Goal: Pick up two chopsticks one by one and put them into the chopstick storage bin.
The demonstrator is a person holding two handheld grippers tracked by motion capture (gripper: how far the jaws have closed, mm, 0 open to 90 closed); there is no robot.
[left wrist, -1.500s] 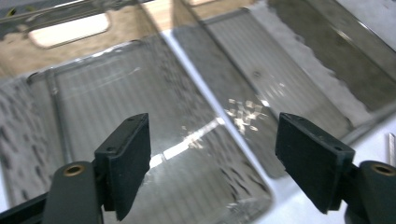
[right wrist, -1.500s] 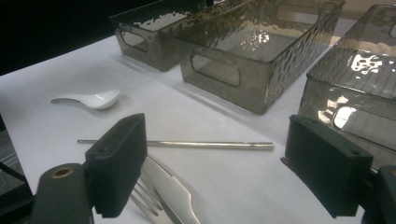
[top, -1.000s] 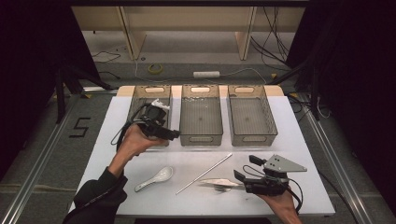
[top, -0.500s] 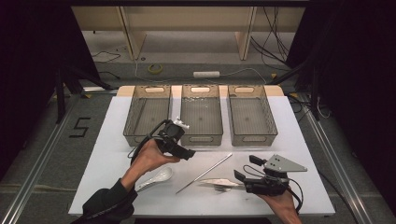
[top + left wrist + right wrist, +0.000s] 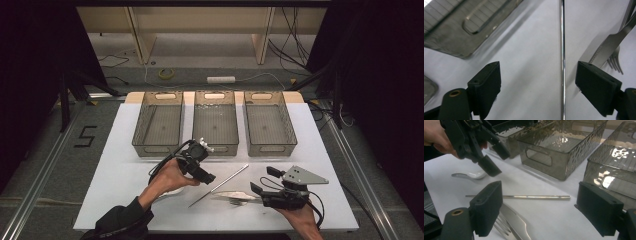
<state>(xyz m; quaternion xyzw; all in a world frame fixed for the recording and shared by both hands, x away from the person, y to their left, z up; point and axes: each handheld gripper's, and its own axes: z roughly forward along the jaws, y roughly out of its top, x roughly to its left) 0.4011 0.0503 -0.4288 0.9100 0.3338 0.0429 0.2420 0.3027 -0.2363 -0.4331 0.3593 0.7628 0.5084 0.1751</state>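
We see thin polished steel rod flat on matte white desk, beside serrated steel knife. Our left hand-held gripper tilted down, jaws apart straddling rod. Right hand-held gripper low, jaws apart, empty.

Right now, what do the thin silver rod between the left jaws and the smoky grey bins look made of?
Thin silver rod: probably polished metal, mirror-bright with sharp highlights. Smoky grey bins: seemingly translucent tinted plastic, see-through walls with a glossy, rippled sheen.
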